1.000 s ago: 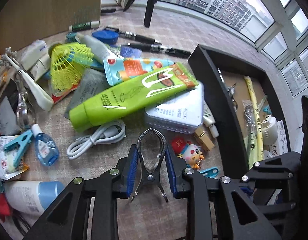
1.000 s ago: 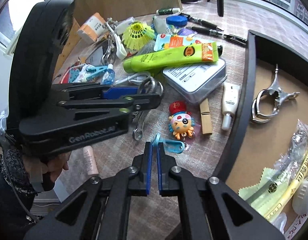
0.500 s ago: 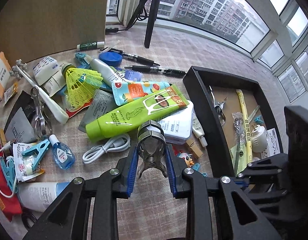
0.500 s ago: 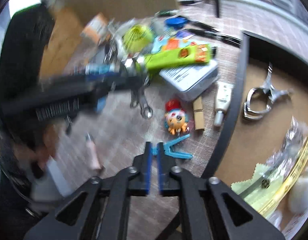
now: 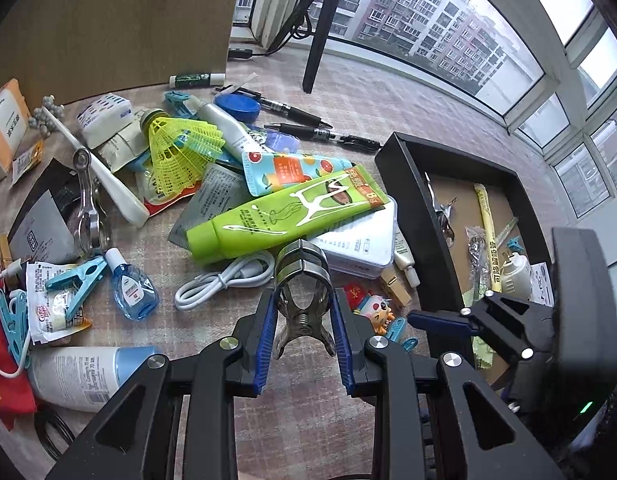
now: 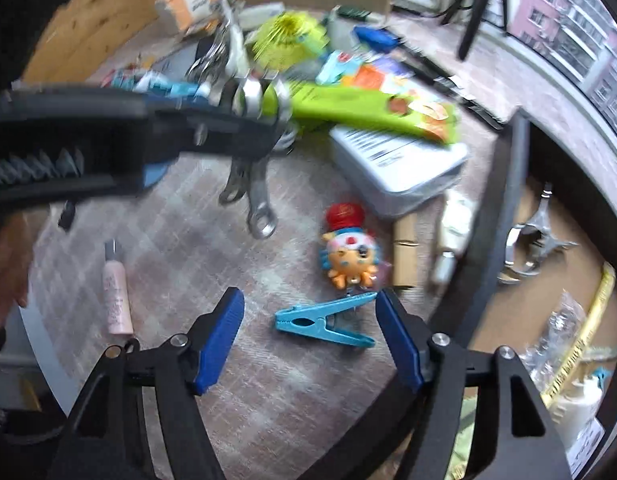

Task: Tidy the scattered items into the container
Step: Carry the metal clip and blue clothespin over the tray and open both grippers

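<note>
Peg [image 6: 322, 322] on table, between right gripper [image 6: 310, 338] pads

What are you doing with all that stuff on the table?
A person is tidying a messy table into a black tray. The left tongs are shut on a metal clip and hold it above the table. The right tongs have just been opening and now stand open around a blue clothespin that lies on the table, not yet gripped. Plenty of things lie outside the tray.
</note>
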